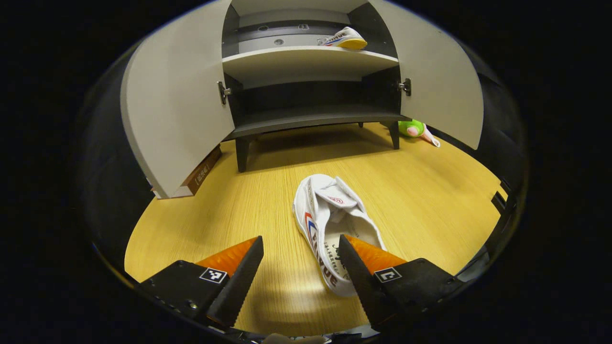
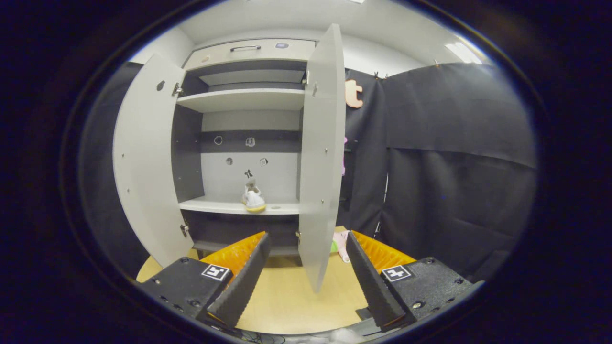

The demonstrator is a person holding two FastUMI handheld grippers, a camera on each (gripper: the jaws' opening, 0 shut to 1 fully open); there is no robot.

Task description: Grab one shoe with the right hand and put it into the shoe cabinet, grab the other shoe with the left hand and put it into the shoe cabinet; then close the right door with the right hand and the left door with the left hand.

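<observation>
A white shoe (image 1: 330, 224) lies on the wooden floor (image 1: 420, 191) in front of the shoe cabinet (image 1: 311, 62). My left gripper (image 1: 301, 248) hovers open just before its heel, the right finger overlapping the heel end. A second white shoe with a yellow sole (image 1: 345, 39) rests on the cabinet's light shelf (image 1: 306, 57). In the right gripper view that shoe (image 2: 253, 198) sits on the shelf (image 2: 220, 206), and my right gripper (image 2: 308, 248) is open and holds nothing, back from the cabinet (image 2: 248, 138). Both doors stand wide: left door (image 2: 143, 162), right door (image 2: 322, 153).
A green and pink toy (image 1: 415, 129) lies on the floor by the cabinet's right leg, seen also as the toy (image 2: 339, 244) behind the right door. A brown box (image 1: 203, 172) rests under the left door (image 1: 177, 95). Black cloth walls surround the booth.
</observation>
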